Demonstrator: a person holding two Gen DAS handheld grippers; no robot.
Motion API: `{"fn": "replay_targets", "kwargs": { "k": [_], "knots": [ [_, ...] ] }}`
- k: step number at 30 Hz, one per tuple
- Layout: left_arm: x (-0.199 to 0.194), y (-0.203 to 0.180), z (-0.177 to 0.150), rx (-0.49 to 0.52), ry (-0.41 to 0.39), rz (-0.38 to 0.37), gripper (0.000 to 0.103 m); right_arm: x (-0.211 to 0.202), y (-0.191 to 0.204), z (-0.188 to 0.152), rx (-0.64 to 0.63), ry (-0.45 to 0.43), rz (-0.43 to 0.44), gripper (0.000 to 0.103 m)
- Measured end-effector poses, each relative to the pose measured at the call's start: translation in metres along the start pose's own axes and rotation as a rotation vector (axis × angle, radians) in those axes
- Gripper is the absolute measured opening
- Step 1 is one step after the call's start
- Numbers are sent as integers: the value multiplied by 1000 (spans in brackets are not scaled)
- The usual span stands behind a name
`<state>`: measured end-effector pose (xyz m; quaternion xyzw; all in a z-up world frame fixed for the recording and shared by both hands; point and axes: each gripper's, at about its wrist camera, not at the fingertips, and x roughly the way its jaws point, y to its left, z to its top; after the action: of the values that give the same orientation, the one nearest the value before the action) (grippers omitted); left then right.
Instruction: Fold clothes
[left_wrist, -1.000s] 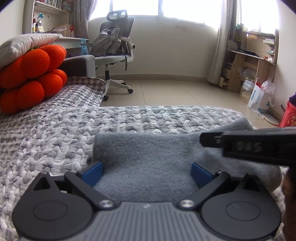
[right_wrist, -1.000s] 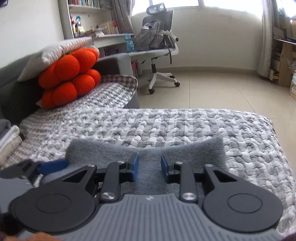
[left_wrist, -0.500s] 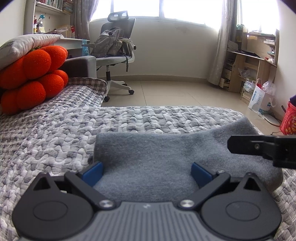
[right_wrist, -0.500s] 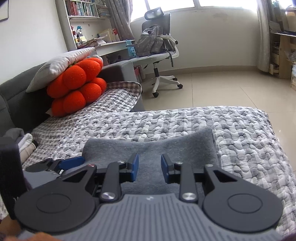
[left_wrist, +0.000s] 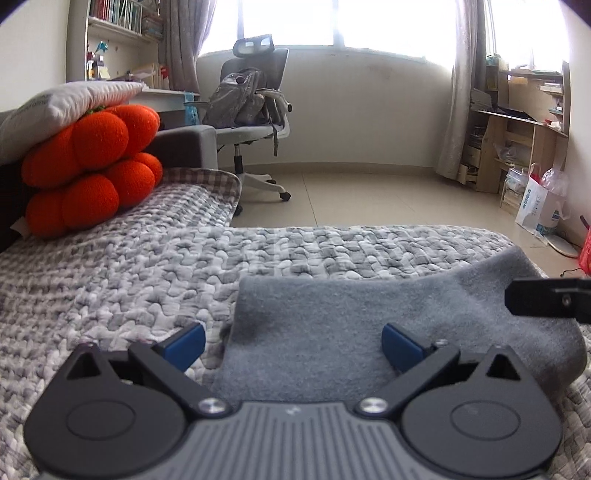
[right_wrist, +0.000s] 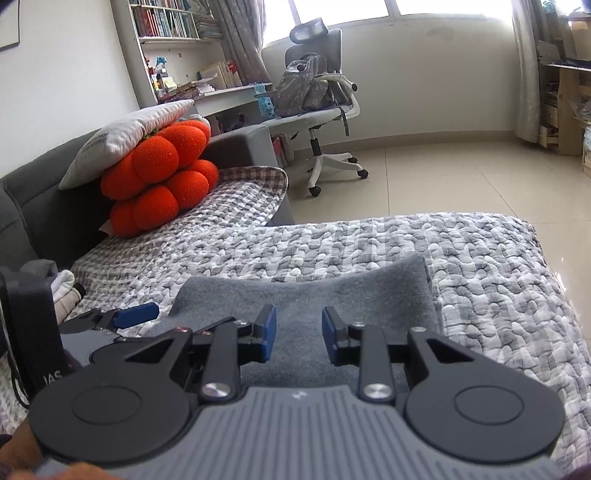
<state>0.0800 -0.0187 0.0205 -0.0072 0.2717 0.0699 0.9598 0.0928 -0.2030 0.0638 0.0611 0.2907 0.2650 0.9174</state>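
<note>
On the sofa's quilted cover (left_wrist: 155, 280), near its front edge, the left wrist view shows a grey fleece garment (left_wrist: 369, 317) lying as a compact, thick-edged rectangle. The left gripper (left_wrist: 291, 341) hovers low over the garment's near left corner with its blue pads spread wide and nothing between them. The tip of the right gripper (left_wrist: 546, 297) pokes in at the garment's right end. An orange plush cushion (left_wrist: 92, 166) sits by the sofa's back corner.

In the right wrist view, the same garment (right_wrist: 295, 295) lies flat ahead, its far edge a little raised. The right gripper (right_wrist: 298, 334) stands over the near edge, its pads partly apart and gripping no cloth.

The garment looks already doubled over; this fits either a pause between folds or a finished fold just let go. Any further fold would call for both grippers to close on matching corners.
</note>
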Motion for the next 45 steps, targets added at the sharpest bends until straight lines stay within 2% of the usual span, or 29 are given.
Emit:
{"fn": "replay_targets", "kwargs": {
  "k": [3, 7, 11, 16, 24, 28, 33, 35, 45],
  "knots": [
    [2, 6, 1, -38, 12, 11, 102, -1, 2, 0, 0, 9, 0, 32],
    [-7, 20, 5, -87, -26, 57, 102, -2, 4, -1, -10, 12, -1, 35],
    [-10, 25, 7, -108, -22, 55, 102, 3, 6, -4, -13, 31, 4, 35],
    [-9, 32, 10, -137, -18, 66, 102, 15, 12, -11, -21, 111, 15, 38],
    [-12, 27, 7, -103, -29, 63, 102, 29, 13, -19, -38, 178, -16, 38],
    [-14, 30, 8, -127, -24, 51, 102, 27, 13, -19, -38, 171, -13, 38],
    [-14, 34, 9, -141, -13, 68, 102, 12, 11, -13, -9, 107, 18, 39],
    [-14, 36, 9, -144, -12, 76, 102, 9, 10, -11, 5, 108, 39, 42],
    [-13, 36, 8, -142, -3, 78, 102, 14, 11, -15, 5, 138, 19, 42]
  ]
}}
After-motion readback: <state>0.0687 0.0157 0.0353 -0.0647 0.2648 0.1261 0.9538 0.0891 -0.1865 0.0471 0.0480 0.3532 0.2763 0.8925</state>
